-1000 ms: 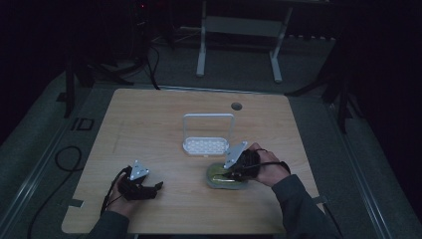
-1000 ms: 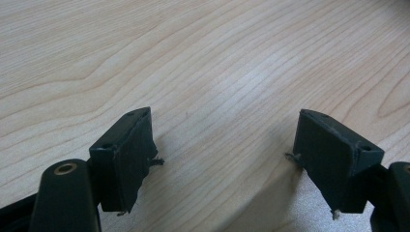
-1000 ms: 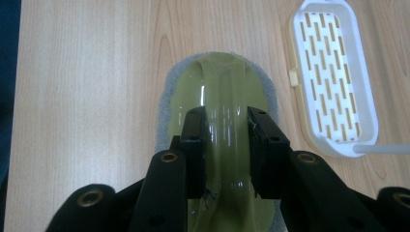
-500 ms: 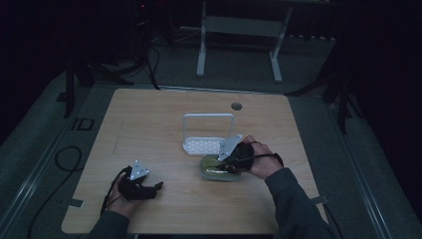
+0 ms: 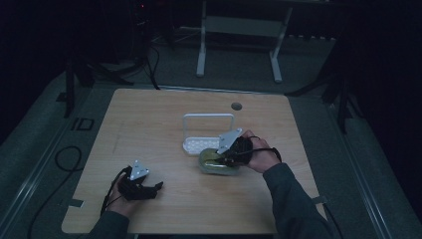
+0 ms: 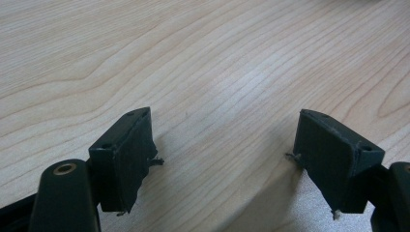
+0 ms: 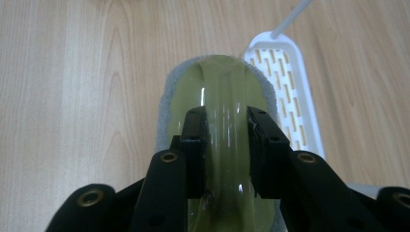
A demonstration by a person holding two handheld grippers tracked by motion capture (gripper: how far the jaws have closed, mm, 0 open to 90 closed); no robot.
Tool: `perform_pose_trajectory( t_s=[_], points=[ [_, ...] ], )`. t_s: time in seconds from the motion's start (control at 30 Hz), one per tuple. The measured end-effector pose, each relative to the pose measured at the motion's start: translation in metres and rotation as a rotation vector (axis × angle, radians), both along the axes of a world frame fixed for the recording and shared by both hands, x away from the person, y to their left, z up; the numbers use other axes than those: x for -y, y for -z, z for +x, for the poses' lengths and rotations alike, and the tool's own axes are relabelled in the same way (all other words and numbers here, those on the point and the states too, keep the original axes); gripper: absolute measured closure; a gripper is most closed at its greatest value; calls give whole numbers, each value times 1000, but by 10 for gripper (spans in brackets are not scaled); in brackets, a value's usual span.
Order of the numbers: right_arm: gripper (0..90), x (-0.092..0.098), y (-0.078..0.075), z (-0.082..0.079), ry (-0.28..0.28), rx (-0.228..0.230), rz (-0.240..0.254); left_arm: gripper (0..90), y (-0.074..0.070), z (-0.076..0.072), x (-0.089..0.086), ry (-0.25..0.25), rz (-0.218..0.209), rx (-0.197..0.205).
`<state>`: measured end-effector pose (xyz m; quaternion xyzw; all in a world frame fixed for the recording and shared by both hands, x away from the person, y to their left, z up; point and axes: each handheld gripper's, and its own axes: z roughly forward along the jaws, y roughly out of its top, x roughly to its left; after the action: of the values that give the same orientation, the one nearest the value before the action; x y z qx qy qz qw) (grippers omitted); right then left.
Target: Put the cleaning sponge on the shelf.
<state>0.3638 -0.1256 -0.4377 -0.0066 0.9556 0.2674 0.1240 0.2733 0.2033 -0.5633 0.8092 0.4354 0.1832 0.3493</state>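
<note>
The right gripper (image 7: 226,145) has its fingers clenched on the handle of a green scrubbing brush (image 7: 217,96) near the table's (image 5: 149,119) middle, just beside a white rack (image 5: 206,132). The left gripper (image 6: 222,159) rests released near the front-left corner. The glossy handle could slip and drop the brush.

The one marking that reads is "ID", in dark letters on the floor (image 5: 45,149) just left of the table (image 5: 149,114) in the high view; nothing can be read on the table's wood, on the white tray (image 5: 199,145), on the green thing (image 7: 220,87) or on either gripper; the black jaws in both gripper views carry screw holes and no lettering.
</note>
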Motion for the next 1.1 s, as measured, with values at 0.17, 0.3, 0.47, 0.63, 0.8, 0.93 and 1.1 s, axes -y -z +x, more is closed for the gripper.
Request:
perform_pose_trajectory(
  t_s=[0.17, 0.3, 0.47, 0.63, 0.8, 0.93, 1.1],
  points=[
    [710, -2, -6, 5, -2, 15, 14, 223, 0, 0, 0, 0, 0, 0],
    [710, -5, -7, 8, -7, 25, 23, 221, 0, 0, 0, 1, 0, 0],
    [710, -6, -6, 12, -10, 23, 24, 221, 0, 0, 0, 1, 1, -1],
    [710, -3, -4, 16, -3, 31, 34, 220, 0, 0, 0, 2, 2, -1],
    [710, -1, -1, 21, 15, 48, 53, 218, 0, 0, 0, 2, 2, -1],
    [710, -1, 5, 25, 26, 59, 60, 218, 0, 0, 0, 1, 1, -1],
    [710, -4, 10, 28, 42, 74, 68, 217, 0, 0, 0, 2, 0, -1]
  ],
)
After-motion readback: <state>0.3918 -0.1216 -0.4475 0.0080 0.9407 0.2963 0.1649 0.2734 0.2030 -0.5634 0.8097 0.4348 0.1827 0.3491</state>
